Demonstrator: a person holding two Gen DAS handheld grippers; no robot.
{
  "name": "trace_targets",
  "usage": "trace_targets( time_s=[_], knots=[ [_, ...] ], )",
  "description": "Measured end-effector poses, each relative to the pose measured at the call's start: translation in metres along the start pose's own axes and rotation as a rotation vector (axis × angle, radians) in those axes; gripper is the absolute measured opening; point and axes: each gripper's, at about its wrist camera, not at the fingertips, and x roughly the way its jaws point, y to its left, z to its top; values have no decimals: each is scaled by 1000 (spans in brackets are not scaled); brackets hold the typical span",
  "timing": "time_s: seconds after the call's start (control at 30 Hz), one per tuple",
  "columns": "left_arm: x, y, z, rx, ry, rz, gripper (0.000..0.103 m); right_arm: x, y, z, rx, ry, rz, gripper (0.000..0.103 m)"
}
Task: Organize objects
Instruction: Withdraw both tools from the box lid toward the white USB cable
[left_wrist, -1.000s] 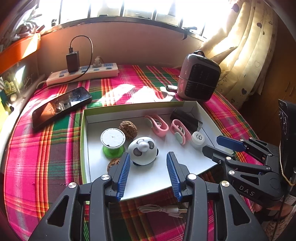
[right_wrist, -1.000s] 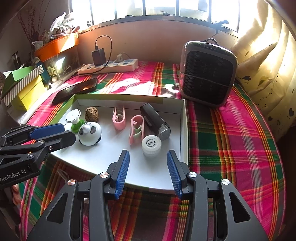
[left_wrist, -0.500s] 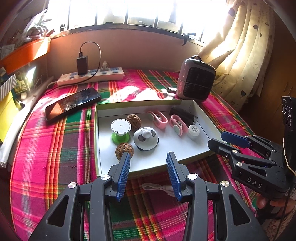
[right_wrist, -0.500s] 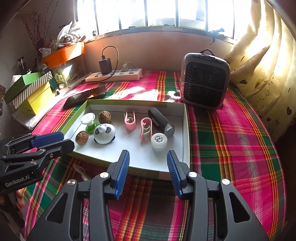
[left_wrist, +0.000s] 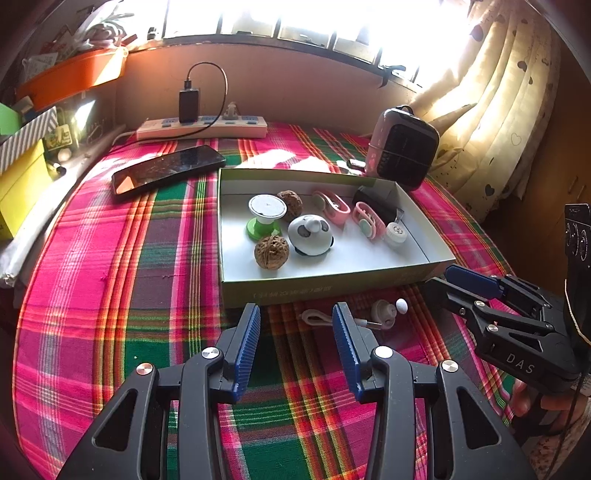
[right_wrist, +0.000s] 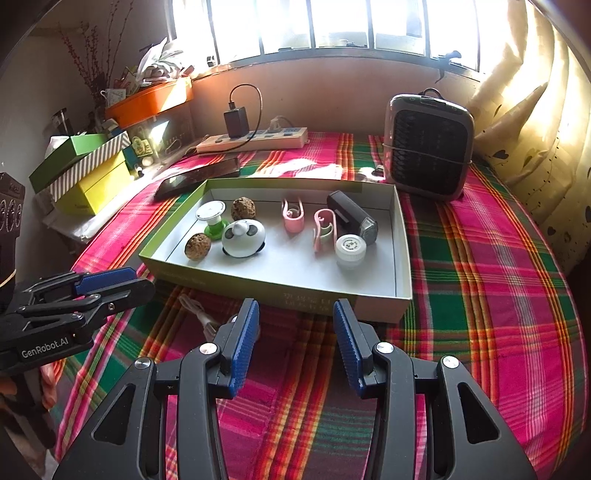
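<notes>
A shallow open box (left_wrist: 332, 284) (right_wrist: 400, 236) lies on the plaid cloth. It holds two walnuts (left_wrist: 271, 252), a green-based spool (left_wrist: 266, 218), a white panda toy (left_wrist: 311, 234) (right_wrist: 243, 236), two pink clips (left_wrist: 332, 206), a black cylinder (right_wrist: 351, 216) and a small white jar (right_wrist: 350, 248). A short white cable with small beige pieces (left_wrist: 384, 314) lies on the cloth in front of the box. My left gripper (left_wrist: 295, 332) is open and empty, just short of the box's front wall. My right gripper (right_wrist: 295, 328) is open and empty, also in front of the box.
A phone (left_wrist: 168, 168), a power strip with a charger (left_wrist: 201, 125) and a small heater (right_wrist: 428, 144) stand beyond the box. Yellow and green boxes (right_wrist: 88, 173) and an orange tray (right_wrist: 147, 98) are at the left. Curtains (left_wrist: 498, 110) hang at the right.
Both grippers have pulled back from over the box toward me, still open. The cable and small pieces in front of the box have come into view.
</notes>
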Motion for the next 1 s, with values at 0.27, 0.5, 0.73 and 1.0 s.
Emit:
trace_targets(
  time_s=[0.27, 0.5, 0.73, 1.0],
  knots=[
    [3, 9, -10, -29, 23, -5, 39, 19, 14, -5, -24, 52, 31, 44],
    [6, 15, -14, -49, 34, -9, 39, 28, 22, -7, -46, 78, 45, 44],
    [8, 17, -15, -52, 42, -19, 39, 35, 28, -8, -55, 94, 58, 44],
    [8, 21, -16, -65, 46, -27, 39, 37, 38, -10, -61, 107, 102, 28]
  ],
)
